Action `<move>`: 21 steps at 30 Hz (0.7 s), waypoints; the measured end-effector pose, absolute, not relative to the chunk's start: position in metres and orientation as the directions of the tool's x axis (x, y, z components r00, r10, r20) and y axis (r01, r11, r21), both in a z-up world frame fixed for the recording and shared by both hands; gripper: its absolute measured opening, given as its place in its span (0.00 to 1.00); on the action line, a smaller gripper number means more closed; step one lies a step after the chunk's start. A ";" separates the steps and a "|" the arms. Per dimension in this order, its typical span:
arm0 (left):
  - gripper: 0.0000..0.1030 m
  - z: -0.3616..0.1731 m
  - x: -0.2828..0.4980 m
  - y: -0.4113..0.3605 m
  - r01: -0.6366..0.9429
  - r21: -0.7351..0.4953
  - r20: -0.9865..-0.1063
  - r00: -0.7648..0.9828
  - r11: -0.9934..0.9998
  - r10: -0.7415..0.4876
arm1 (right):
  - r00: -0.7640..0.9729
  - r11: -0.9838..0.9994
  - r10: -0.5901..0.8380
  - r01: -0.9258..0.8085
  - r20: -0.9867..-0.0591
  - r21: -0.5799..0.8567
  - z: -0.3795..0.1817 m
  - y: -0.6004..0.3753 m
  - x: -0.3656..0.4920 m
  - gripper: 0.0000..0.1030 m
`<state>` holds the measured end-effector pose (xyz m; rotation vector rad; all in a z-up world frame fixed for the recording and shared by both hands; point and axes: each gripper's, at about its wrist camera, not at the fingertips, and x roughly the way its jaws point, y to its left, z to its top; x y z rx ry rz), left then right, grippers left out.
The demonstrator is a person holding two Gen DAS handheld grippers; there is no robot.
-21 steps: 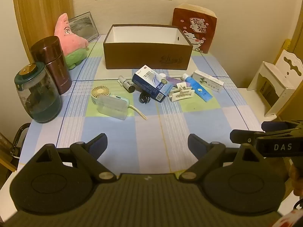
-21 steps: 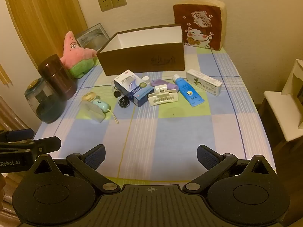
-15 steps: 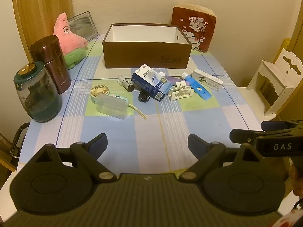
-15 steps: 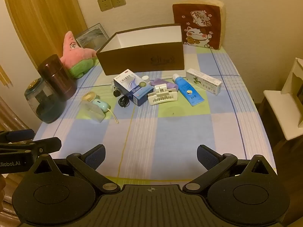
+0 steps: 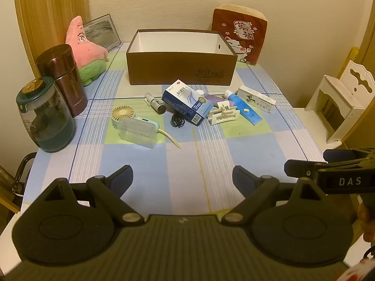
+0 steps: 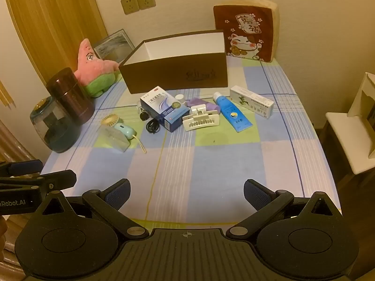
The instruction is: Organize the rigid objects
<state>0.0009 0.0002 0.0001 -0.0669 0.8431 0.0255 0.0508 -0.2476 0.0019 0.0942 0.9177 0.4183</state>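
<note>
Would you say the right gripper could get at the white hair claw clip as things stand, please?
Probably yes. The right gripper hangs open and empty over bare tablecloth; the white hair claw clip lies straight ahead, its near side clear, though a blue medicine box sits close beside it.

open jaws, brown box (image 5: 180, 70), scattered toiletries

Matte black left gripper (image 5: 182, 178) and right gripper (image 6: 186, 193) are showing blue ribbed pads (image 6: 118, 193), silver pivot screws, round housings and white lettering.
</note>
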 end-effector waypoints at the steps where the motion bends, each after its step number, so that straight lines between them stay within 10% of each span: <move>1: 0.88 0.000 0.001 0.000 -0.049 -0.049 -0.747 0.665 0.998 -0.004 | 0.533 0.916 0.390 -0.311 -0.751 0.255 0.002 -0.248 0.051 1.00; 21: 0.88 0.000 0.001 -0.004 -0.048 -0.051 -0.748 0.663 0.998 -0.007 | 0.534 0.916 0.388 -0.310 -0.751 0.253 0.003 -0.247 0.051 1.00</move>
